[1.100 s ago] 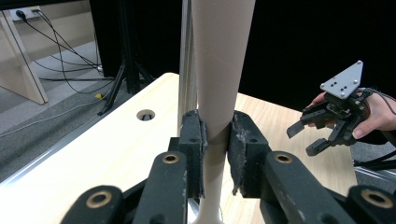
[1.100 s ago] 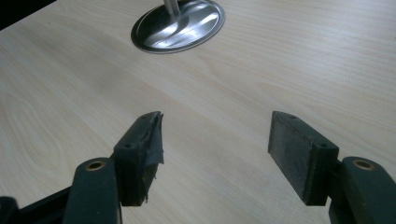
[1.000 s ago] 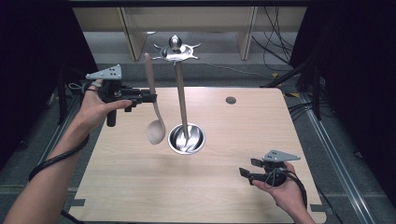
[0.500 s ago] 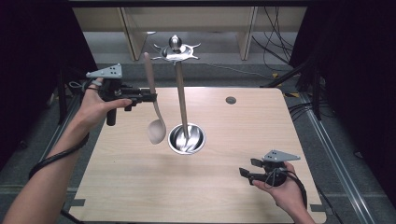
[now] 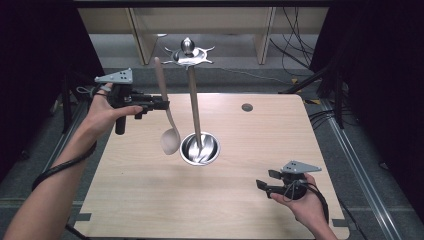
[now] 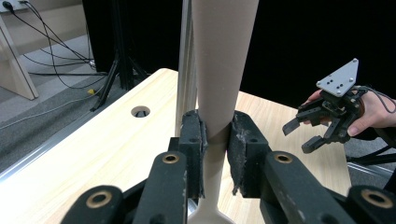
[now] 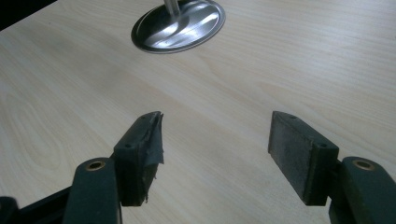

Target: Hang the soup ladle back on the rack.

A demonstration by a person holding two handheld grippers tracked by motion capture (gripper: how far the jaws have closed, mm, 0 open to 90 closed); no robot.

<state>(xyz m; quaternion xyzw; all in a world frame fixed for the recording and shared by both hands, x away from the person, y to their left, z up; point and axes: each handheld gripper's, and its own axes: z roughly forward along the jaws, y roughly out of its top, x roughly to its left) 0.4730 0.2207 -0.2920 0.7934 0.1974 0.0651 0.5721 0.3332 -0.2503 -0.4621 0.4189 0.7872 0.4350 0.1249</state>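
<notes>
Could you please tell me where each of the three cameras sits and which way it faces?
High view: above the person's side, looking down on the pale wooden table; both forearms show.
Left gripper view: on the left tongs, facing their beige wooden spoon.
Right gripper view: on the open right tongs, facing the tabletop.
Shared: all three show the round steel stand base.

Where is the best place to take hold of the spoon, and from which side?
Grip the spoon on its flat handle, from the side, as the left tongs do: the handle stands nearly upright, bowl hanging down, so its faces suit the pads.
</notes>
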